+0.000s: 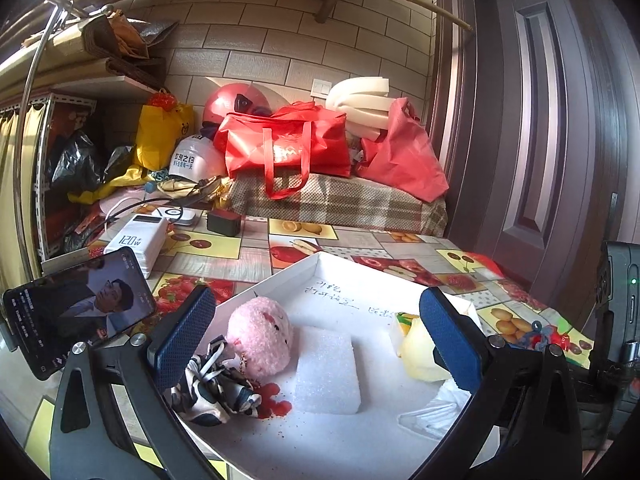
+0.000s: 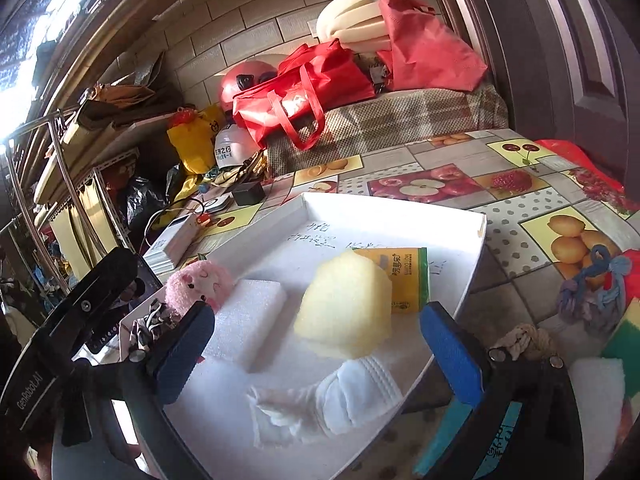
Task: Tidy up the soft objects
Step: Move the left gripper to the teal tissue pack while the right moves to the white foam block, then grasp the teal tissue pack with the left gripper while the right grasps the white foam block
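Observation:
A white tray (image 1: 320, 264) (image 2: 472, 248) holds a pink plush (image 1: 260, 334) (image 2: 200, 284), a white foam block (image 1: 326, 372) (image 2: 248, 316), a yellow sponge (image 2: 344, 312) (image 1: 418, 354), a yellow packet (image 2: 406, 280), a black-and-white cloth (image 1: 212, 392) and a white sock (image 2: 352, 396). My left gripper (image 1: 316, 340) is open and empty above the tray, over the foam block. My right gripper (image 2: 316, 356) is open and empty above the tray's near side, over the sock.
A knotted rope toy (image 2: 600, 284), a tan rope ball (image 2: 528, 340) and a coloured sponge (image 2: 624, 340) lie on the fruit-print tablecloth right of the tray. A phone (image 1: 76, 308), power bank (image 1: 138, 244) and charger (image 1: 226, 222) sit left. Bags and helmets pile behind.

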Tool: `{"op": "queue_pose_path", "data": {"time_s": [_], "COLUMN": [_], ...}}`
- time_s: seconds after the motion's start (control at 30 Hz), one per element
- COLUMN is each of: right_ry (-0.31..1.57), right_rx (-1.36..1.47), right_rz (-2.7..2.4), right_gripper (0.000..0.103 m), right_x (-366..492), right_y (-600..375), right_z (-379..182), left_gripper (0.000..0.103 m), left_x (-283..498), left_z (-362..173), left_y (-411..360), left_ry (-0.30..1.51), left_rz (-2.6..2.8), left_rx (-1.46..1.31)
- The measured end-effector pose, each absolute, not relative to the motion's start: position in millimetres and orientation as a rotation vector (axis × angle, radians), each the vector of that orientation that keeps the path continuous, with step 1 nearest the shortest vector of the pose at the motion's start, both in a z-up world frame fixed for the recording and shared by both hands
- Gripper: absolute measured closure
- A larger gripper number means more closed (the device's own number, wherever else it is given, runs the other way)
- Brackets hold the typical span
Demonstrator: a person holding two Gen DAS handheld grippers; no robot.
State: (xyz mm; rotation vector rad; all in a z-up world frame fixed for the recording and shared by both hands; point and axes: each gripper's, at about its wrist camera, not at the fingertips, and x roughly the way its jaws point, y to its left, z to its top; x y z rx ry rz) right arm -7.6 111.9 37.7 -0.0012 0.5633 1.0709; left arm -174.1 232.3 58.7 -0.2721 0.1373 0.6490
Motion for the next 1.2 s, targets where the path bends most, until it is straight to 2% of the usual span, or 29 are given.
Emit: {"op": "queue_pose_path", "data": {"time_s": [0.17,0.4,0.53,0.77,1.0,1.1,1.2], "right_ry": [0.496,0.297,0.293,0.278,0.424,0.547,0.57], "right_rx": [-0.024,-0.071,0.054,0.047,0.073,0.017,-0.085], "right_rz": [1.021,0.883,0.847,0.771,0.7,0.808,0.939], "right_gripper": [0.0,0.0,0.0,0.0,0.0,0.0,0.0], "right_x": [-13,-18,-1,35,75,77,59], "right_y": [89,40,-1,-63,-107,-98,-82], "right_z": [44,58,69,66,59,50,48], "left_gripper": [0.0,0.0,0.0,0.0,0.0,0.0,0.0], "left_x": [-169,-160,-153,-140,-123,-110,-105], "left_z": [59,61,62,57,55,54,54], "left_y": [218,195,183,168,145,123,108], "left_ry": [0.151,0.176,0.204,0.282,0.342,0.397,0.415], "left_rz": [0.582,0.512,0.484,0.44,0.29,0.258,0.256], "left_rx": [-0.29,-0.251,-0.211,-0.241,-0.246,-0.162,-0.094]}}
